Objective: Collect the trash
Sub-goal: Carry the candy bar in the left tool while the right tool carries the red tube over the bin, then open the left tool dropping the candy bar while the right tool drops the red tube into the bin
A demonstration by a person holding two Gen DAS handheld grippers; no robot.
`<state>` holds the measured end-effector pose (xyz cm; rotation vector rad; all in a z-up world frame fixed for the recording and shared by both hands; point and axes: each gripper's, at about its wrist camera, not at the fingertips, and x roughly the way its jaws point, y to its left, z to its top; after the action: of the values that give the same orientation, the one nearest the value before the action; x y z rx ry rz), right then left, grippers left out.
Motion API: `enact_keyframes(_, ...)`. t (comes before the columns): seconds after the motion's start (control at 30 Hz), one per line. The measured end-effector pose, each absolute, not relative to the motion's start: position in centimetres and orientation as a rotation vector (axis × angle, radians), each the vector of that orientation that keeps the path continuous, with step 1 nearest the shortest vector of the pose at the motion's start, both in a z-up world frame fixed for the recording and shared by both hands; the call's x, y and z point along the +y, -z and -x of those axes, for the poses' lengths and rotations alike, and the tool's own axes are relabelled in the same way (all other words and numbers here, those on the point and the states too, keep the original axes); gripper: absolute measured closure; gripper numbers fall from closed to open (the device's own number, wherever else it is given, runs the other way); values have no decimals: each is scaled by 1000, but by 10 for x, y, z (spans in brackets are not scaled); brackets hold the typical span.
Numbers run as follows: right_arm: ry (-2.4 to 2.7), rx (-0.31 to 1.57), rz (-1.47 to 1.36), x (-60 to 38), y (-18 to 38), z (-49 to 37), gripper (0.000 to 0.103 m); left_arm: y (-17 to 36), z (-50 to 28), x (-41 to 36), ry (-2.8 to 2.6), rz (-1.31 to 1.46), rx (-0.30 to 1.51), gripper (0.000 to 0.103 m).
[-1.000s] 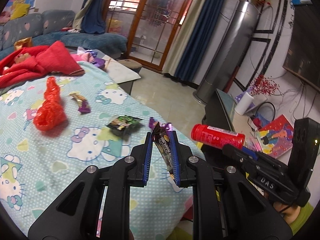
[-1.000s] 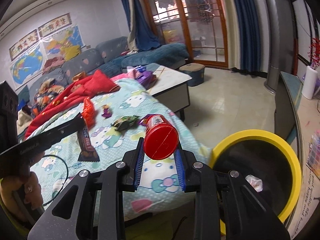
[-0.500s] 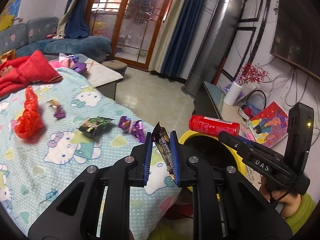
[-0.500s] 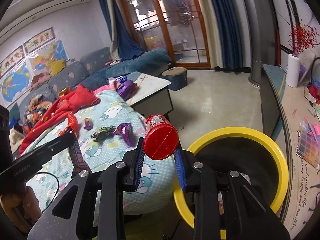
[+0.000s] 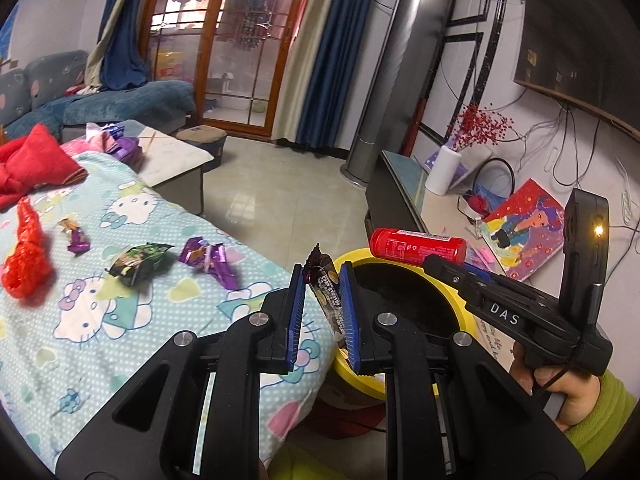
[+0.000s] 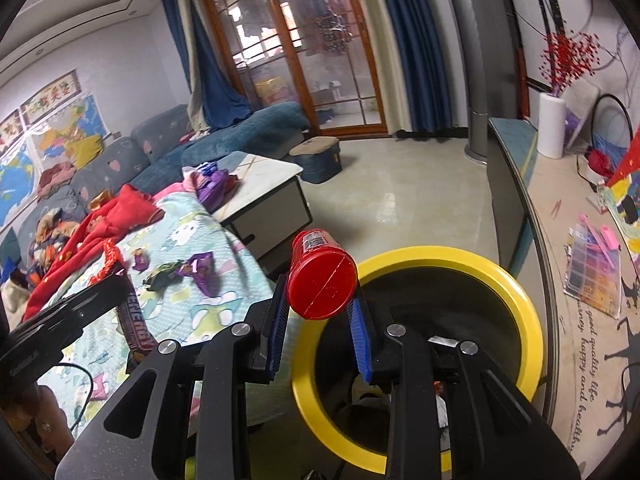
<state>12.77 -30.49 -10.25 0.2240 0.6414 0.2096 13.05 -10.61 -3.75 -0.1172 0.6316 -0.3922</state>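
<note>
Left wrist view shows you have carried both pieces off the bed (image 5: 120,320) toward the yellow-rimmed bin (image 5: 464,300): left tongs (image 5: 322,300) clenched on the dark snack wrapper (image 5: 326,288), right tongs (image 6: 320,312) gripping the red can (image 6: 322,280) above its rim, ready for dropping.

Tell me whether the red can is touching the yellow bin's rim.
Apart. The left wrist view shows the red can held by the right gripper above the yellow bin, with dark bin interior visible beneath it.

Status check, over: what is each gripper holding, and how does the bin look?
Left gripper shut on dark snack wrapper. Right gripper shut on red can. Yellow bin open, nothing blocking.
</note>
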Motion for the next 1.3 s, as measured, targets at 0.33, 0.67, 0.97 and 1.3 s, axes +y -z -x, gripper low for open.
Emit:
enact_keyframes(0.33, -140, 664, -239, -332, 113, -129, 75, 42, -135, -133, 432, 72, 638, 90)
enact_keyframes(0.67, -69, 701, -277, -366, 129, -133, 76, 51, -142, -162, 493, 37, 646, 90)
enact_keyframes(0.97, -25, 743, -315, -389, 147, -136, 75, 62, -147, -188, 538, -17, 669, 90)
enact_keyframes(1.3, 4, 796, -342, -404, 164, -138, 75, 75, -155, -212, 582, -63, 693, 90)
